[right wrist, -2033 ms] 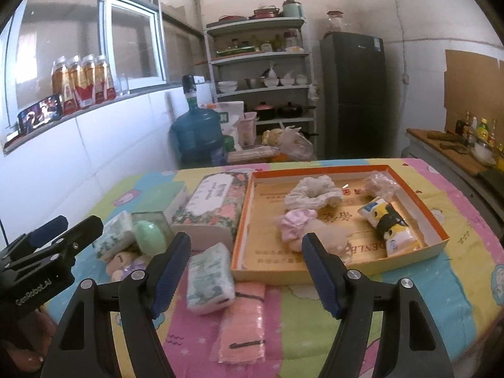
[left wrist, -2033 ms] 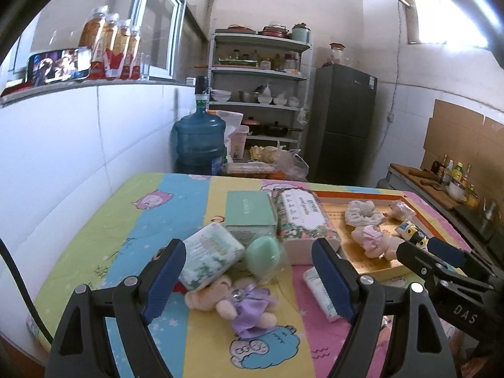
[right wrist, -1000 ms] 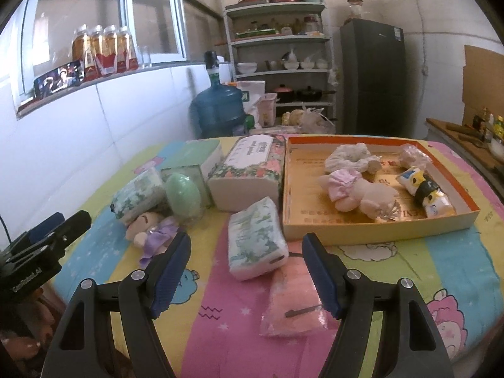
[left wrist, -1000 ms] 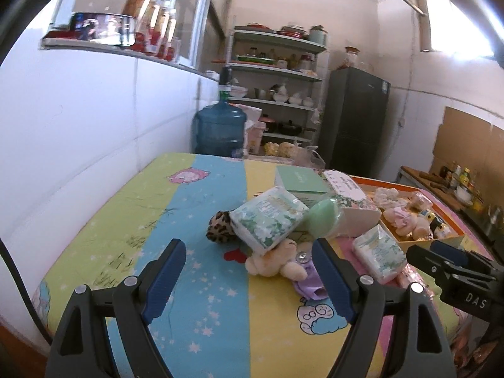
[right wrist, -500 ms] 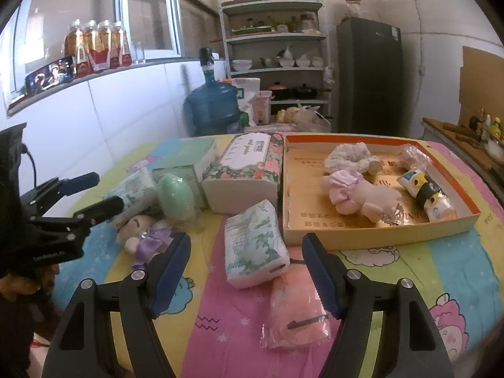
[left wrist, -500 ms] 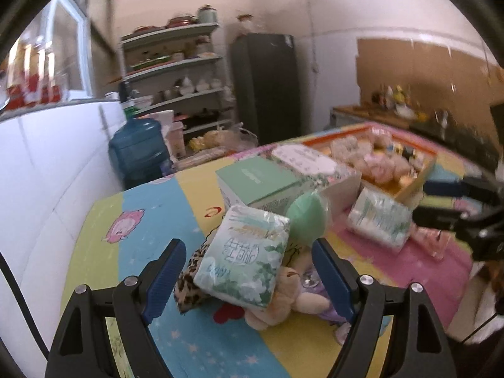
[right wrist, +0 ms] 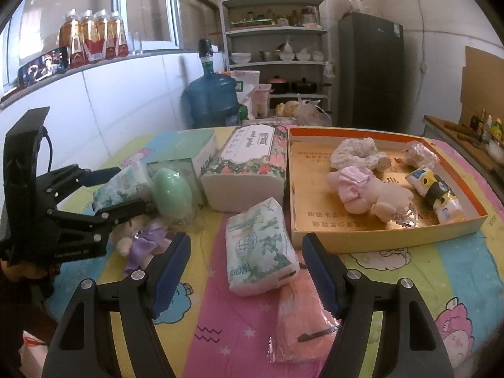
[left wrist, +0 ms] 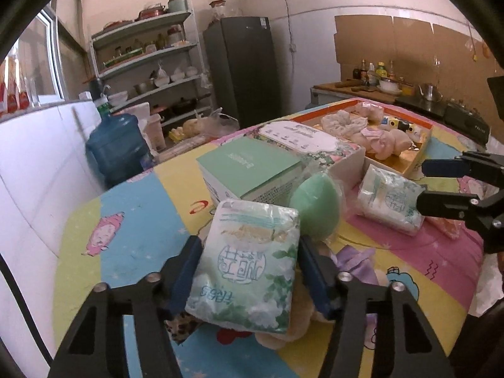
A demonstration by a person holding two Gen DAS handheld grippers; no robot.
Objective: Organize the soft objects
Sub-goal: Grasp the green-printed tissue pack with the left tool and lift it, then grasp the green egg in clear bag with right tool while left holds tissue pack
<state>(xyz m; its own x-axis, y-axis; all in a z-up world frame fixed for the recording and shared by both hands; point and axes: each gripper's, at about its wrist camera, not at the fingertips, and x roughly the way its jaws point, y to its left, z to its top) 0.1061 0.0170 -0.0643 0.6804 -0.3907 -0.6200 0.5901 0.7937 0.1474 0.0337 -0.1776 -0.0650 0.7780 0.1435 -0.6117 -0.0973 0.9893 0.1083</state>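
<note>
Left hand-held gripper [left wrist: 249,271] newly astride tissue pack [left wrist: 249,271], closing

Right wrist view. Lower centre on the table [right wrist: 441,283]: a tissue pack [right wrist: 261,249], between the fingers of the right claw [right wrist: 245,271]. Below it, a flat pouch [right wrist: 302,321]. Right of centre: an open box [right wrist: 390,233] holding a scrunchie [right wrist: 359,154], a plush doll [right wrist: 371,195] and small packets [right wrist: 438,195]. Left of the box: a tissue box [right wrist: 249,163], then a carton [right wrist: 186,151]. Before the carton: an egg-shaped sponge [right wrist: 173,195]. Far left: a second tissue pack [right wrist: 123,186] between the closing jaws of the left claw [right wrist: 116,189]; below it, a small bear [right wrist: 138,236].
</note>
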